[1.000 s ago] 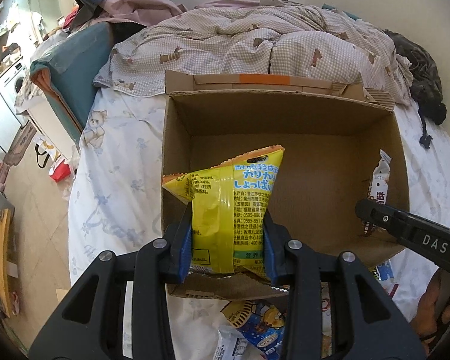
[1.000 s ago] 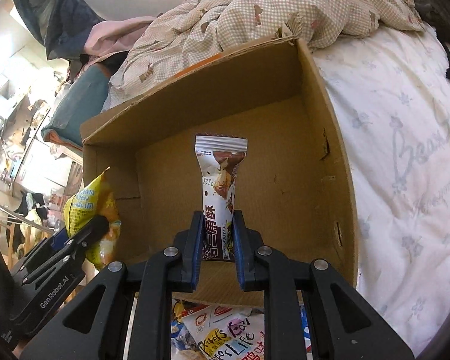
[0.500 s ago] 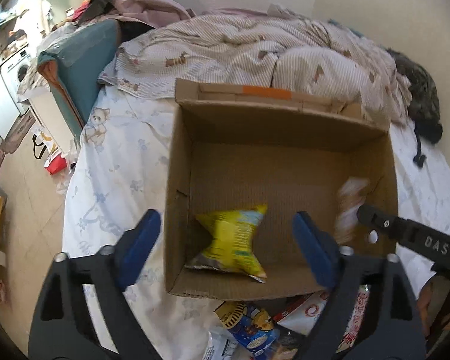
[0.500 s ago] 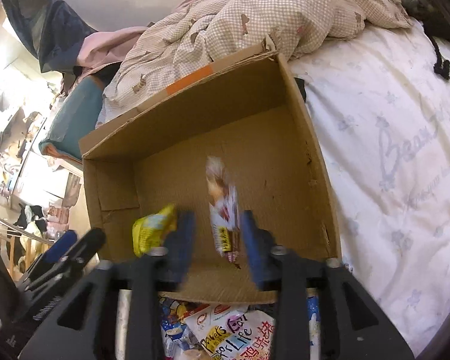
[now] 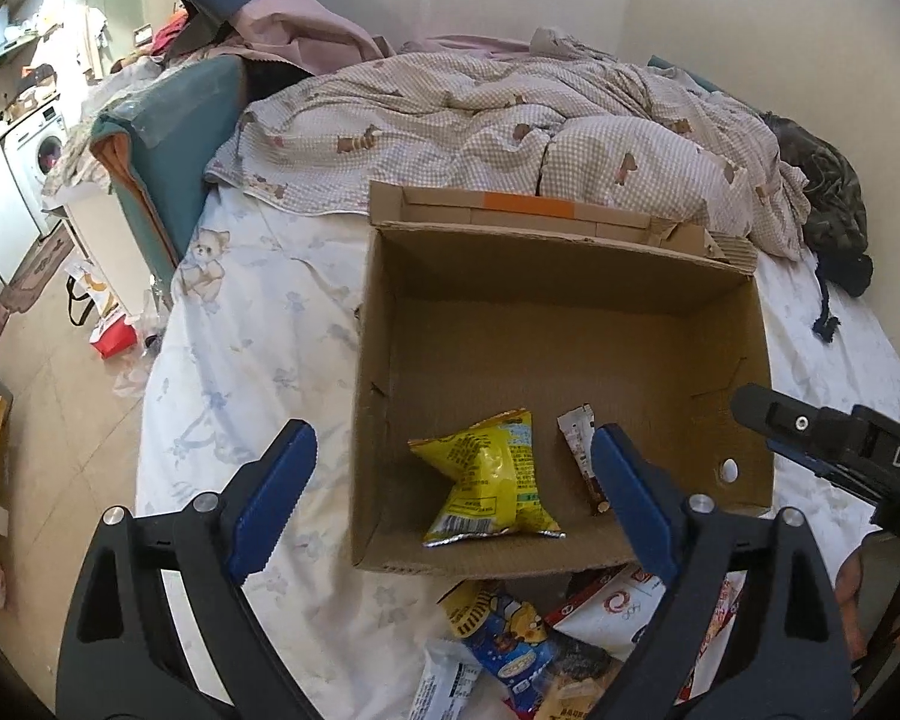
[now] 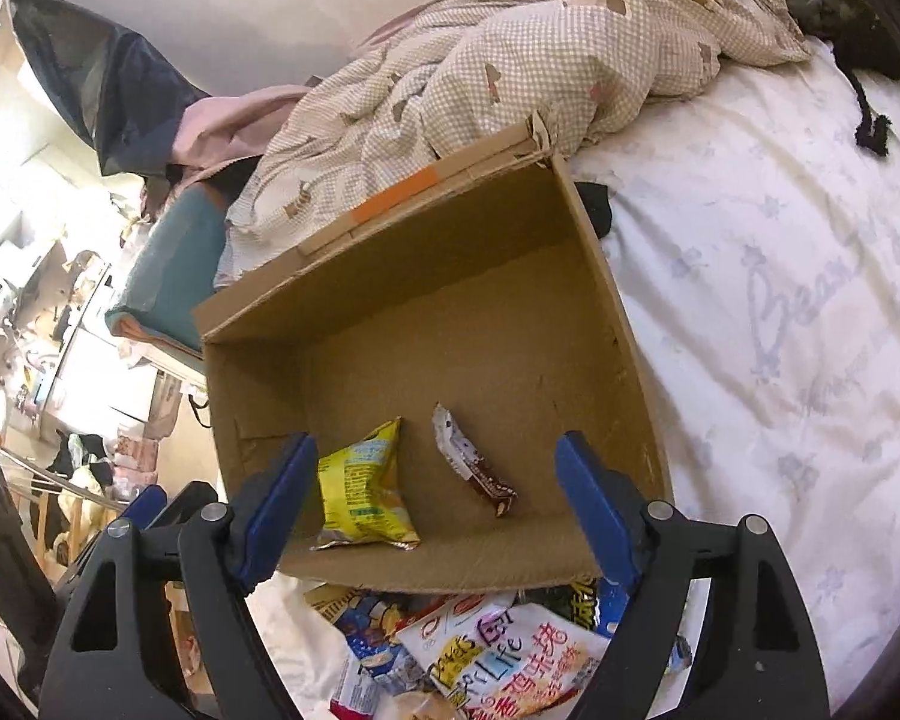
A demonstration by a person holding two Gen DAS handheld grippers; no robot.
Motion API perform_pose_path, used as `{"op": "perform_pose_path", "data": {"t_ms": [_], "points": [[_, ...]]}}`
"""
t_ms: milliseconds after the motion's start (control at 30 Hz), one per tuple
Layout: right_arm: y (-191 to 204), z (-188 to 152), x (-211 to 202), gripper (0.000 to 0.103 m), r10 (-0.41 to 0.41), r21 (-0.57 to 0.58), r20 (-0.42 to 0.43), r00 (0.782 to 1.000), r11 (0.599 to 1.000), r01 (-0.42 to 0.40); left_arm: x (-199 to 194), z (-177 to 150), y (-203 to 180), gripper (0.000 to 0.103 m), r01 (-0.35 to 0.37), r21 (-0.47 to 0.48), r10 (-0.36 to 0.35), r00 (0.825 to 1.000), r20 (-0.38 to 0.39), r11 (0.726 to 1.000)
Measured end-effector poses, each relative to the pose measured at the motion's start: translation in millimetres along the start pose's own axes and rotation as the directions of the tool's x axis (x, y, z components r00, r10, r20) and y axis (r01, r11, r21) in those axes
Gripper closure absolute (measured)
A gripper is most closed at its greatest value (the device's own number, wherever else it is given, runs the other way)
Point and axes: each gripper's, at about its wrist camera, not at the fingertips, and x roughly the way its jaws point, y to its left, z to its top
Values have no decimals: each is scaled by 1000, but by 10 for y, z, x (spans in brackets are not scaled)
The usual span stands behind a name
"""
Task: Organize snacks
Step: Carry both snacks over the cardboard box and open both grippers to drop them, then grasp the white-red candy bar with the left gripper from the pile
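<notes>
An open cardboard box point(image 5: 570, 276) point(image 6: 594, 276) stands on the bed. A yellow snack bag point(image 5: 489, 477) point(image 6: 363, 489) and a brown-and-white snack bar point(image 5: 582, 456) point(image 6: 471, 462) lie on its floor near the front wall. My left gripper point(image 5: 450, 492) is open and empty above the box's front edge. My right gripper point(image 6: 435, 501) is open and empty above the same edge; it also shows in the left wrist view point(image 5: 834, 450). A pile of loose snack packets point(image 5: 528, 654) point(image 6: 486, 654) lies on the sheet in front of the box.
A checked quilt point(image 5: 510, 120) is bunched behind the box. A dark garment point(image 5: 828, 204) lies at the far right of the bed. The white sheet point(image 6: 780, 300) lies around the box. The bed's left edge drops to a cluttered floor point(image 5: 48, 372).
Both grippers opened and let go; the yellow bag and the snack bar dropped onto the box floor. Both grippers drew back and up from the box.
</notes>
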Motion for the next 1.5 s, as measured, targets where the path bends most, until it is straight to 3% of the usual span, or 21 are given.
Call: {"op": "perform_pose_path", "data": {"t_ms": [367,500,667,800,900,933,1100,1200,1333,1400,1467,1500], "points": [[76,-358,-315,19,-2,-43,-20,1000,999,1,-430,-216,293,12,-13,-42,14,1000,15,999],[30,-551,-423,19,2,-36,-38,999,999,-3,-515,-351,394,12,-34,-52,33,999,-13,998],[-46,-757,-512,19,11,-9,-65,998,1000,-12,-484,-578,561,12,-47,-107,34,993,-116,993],[-123,-863,-583,19,26,25,-77,997,999,-24,-313,-828,667,13,-67,-162,26,969,-245,985],[-206,-917,-614,19,35,60,-86,996,998,-30,-82,-1023,654,21,-52,-188,-19,932,-361,981],[-223,-924,-617,19,36,69,-88,995,997,-30,24,-1092,608,23,-46,-181,-31,916,-401,982],[-331,-906,-618,19,25,95,-92,995,995,-16,384,-1275,237,34,-19,-38,-2,873,-487,999],[-423,-890,-635,19,21,120,-86,996,993,-10,529,-1358,64,37,-21,41,39,857,-514,999],[-507,-862,-660,19,15,137,-78,997,991,-4,645,-1439,-23,44,-21,58,50,840,-541,998],[-540,-860,-671,19,9,135,-76,997,991,1,658,-1463,-68,52,-22,80,62,839,-541,997],[-562,-854,-670,19,7,138,-78,997,990,4,670,-1504,-133,75,-8,122,74,834,-547,993],[-583,-856,-669,19,8,143,-80,997,990,4,670,-1541,-185,75,0,156,87,830,-551,988]]}}
